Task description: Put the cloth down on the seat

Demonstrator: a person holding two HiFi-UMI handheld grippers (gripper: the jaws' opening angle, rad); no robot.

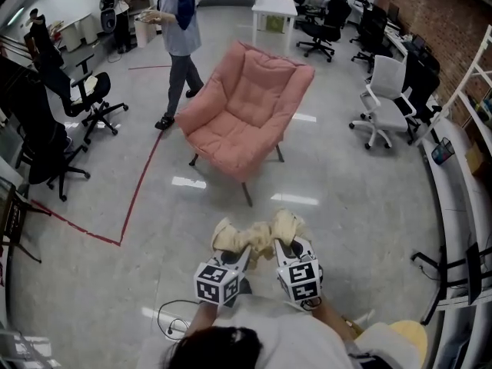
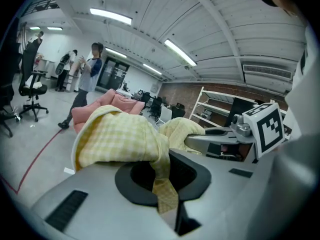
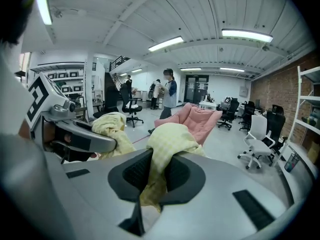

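Nearest, the left claw (image 1: 243,252) and the right claw (image 1: 283,246) are each pinched tight on a bunch of the yellow checked cloth (image 1: 257,235). It hangs bundled between them in the air, short of the pink armchair (image 1: 250,98).

To do this well, I'd carry both claws level over the armchair's front edge, lower them until the cloth rests on the seat (image 1: 231,138), then let go together. Parting the claws first would probably lay it flatter, though its far folds are hard to read.

The floor (image 1: 323,183) before the armchair is bare. In the head view, a person (image 1: 177,29) stands just behind its left arm, a red tape line (image 1: 138,187) runs to its left, and a white office chair (image 1: 384,98) stands well to its right.
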